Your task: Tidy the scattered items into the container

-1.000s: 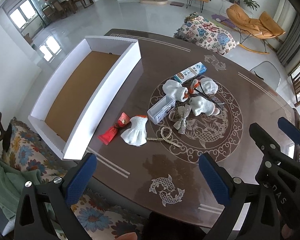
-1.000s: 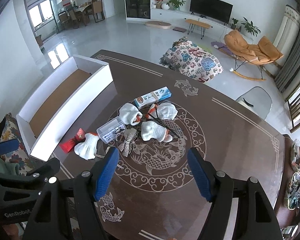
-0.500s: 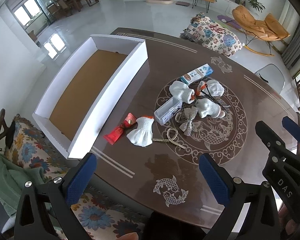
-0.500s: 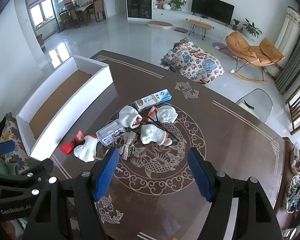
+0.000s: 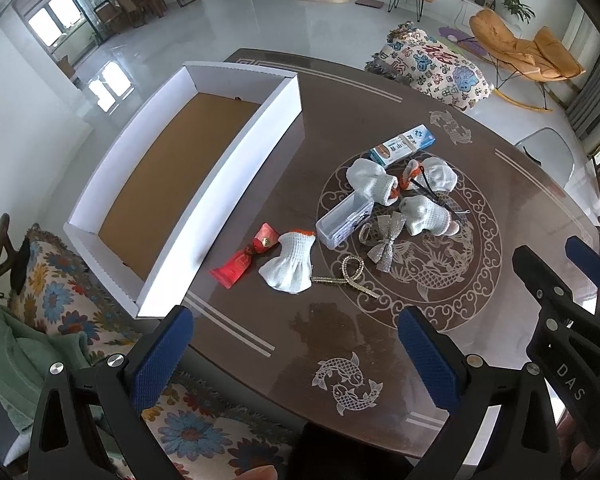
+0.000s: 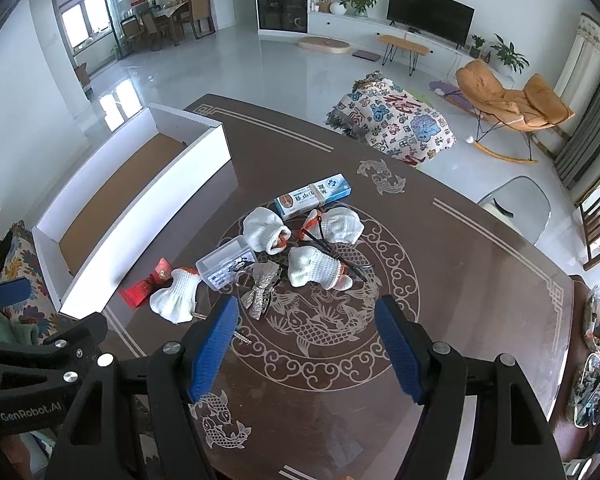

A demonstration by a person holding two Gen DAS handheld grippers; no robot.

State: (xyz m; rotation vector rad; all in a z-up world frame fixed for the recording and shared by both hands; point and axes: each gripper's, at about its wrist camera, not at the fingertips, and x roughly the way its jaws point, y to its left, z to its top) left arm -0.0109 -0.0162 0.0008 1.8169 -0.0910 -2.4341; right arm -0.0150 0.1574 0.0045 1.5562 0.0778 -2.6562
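A long white box with a brown floor [image 5: 100,176] [image 6: 148,208] lies on the table's left side, with nothing in it. Scattered on the table's middle are several white gloves [image 5: 290,266] [image 6: 314,268], a red packet [image 5: 244,258] [image 6: 144,286], a clear plastic case [image 5: 344,220] [image 6: 226,262], a silver bow [image 5: 386,238] [image 6: 260,290], a rhinestone ribbon [image 5: 346,274] and a blue-and-white toothpaste box [image 5: 402,145] [image 6: 312,195]. My left gripper [image 5: 296,356] hangs open above the near table edge. My right gripper [image 6: 306,348] hangs open above the dragon inlay, holding nothing.
The brown table [image 6: 460,280] has a round dragon inlay. A flower-patterned sofa cushion [image 5: 60,292] and green cloth [image 5: 4,344] lie below the left edge. Cluttered items [image 6: 596,344] sit at the far right. A clear chair [image 6: 512,204] stands behind the table.
Both cameras have shifted slightly: the items sit a little higher and further away in the views. Both grippers stay open and nothing on the table has moved.
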